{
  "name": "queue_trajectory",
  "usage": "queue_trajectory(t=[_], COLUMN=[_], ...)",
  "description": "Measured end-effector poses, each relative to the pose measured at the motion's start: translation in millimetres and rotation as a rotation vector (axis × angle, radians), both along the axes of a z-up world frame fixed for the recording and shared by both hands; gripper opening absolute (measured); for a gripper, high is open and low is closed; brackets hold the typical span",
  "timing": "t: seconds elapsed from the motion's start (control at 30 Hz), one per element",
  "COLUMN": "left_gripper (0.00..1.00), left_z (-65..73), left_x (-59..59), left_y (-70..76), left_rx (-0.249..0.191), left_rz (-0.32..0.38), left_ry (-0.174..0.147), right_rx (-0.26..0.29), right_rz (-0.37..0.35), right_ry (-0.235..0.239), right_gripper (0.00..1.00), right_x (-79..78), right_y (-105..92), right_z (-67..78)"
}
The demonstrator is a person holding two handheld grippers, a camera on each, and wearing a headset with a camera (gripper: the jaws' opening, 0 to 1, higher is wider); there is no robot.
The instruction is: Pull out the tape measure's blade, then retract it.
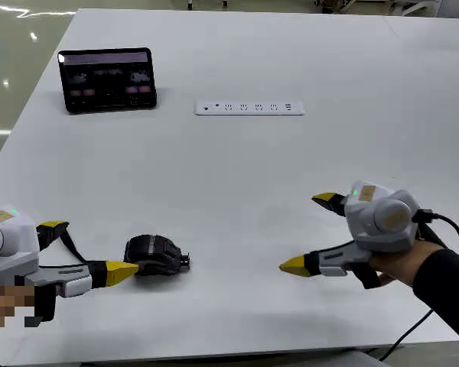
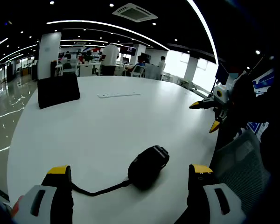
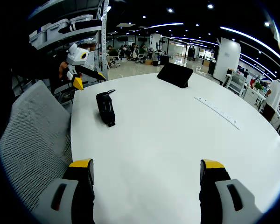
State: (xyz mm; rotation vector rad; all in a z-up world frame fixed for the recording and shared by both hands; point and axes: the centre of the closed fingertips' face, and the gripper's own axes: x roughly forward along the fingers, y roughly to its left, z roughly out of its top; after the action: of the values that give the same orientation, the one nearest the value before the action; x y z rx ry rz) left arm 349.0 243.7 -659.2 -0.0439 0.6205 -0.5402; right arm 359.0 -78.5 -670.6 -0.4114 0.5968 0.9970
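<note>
A black tape measure (image 1: 157, 255) lies on the white table (image 1: 237, 176) near its front left, blade retracted, with a thin black strap trailing off it. My left gripper (image 1: 88, 248) is open just left of it, one yellow fingertip close against the case. In the left gripper view the tape measure (image 2: 149, 165) sits just ahead of the gap of my left gripper (image 2: 129, 170). My right gripper (image 1: 310, 232) hangs open over bare table at the right, well apart from the tape measure (image 3: 105, 108). Nothing is between the jaws of the right gripper (image 3: 147, 163).
A dark tablet (image 1: 107, 80) stands on its stand at the back left. A white power strip (image 1: 249, 108) lies at the back centre. A mesh chair back (image 3: 32, 140) stands by the table edge. People stand far off in the room.
</note>
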Motion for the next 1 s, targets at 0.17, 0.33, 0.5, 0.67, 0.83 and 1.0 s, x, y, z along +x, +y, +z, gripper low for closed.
queue_trajectory(t=[0.17, 0.33, 0.5, 0.67, 0.83, 1.0], left_gripper=[1.0, 1.0, 1.0, 1.0, 1.0, 1.0], left_z=[-3.7, -4.2, -4.8, -7.4, -1.9, 0.5], left_x=[-12.3, -19.1, -22.2, -28.9, -28.2, -26.2], left_y=[12.8, 21.1, 28.1, 28.8, 31.7, 33.3], left_rx=[0.008, 0.019, 0.053, 0.07, 0.024, 0.038], left_rz=[0.008, 0.013, 0.012, -0.012, 0.012, 0.012], left_ry=[0.006, 0.003, -0.012, 0.004, 0.007, -0.001], right_rx=[0.0, 0.002, -0.005, 0.01, 0.002, 0.008], right_rz=[-0.071, -0.113, -0.143, -0.149, -0.142, -0.145], right_ry=[0.014, 0.021, 0.034, 0.016, 0.024, 0.029], right_gripper=[0.98, 1.0, 1.0, 1.0, 1.0, 1.0], right_x=[-18.2, -30.8, -39.5, -39.1, -41.7, -43.3], right_y=[-39.7, -68.5, -89.0, -89.1, -86.7, -85.5], right_z=[-2.8, -4.5, -8.7, -3.0, -3.6, -2.5])
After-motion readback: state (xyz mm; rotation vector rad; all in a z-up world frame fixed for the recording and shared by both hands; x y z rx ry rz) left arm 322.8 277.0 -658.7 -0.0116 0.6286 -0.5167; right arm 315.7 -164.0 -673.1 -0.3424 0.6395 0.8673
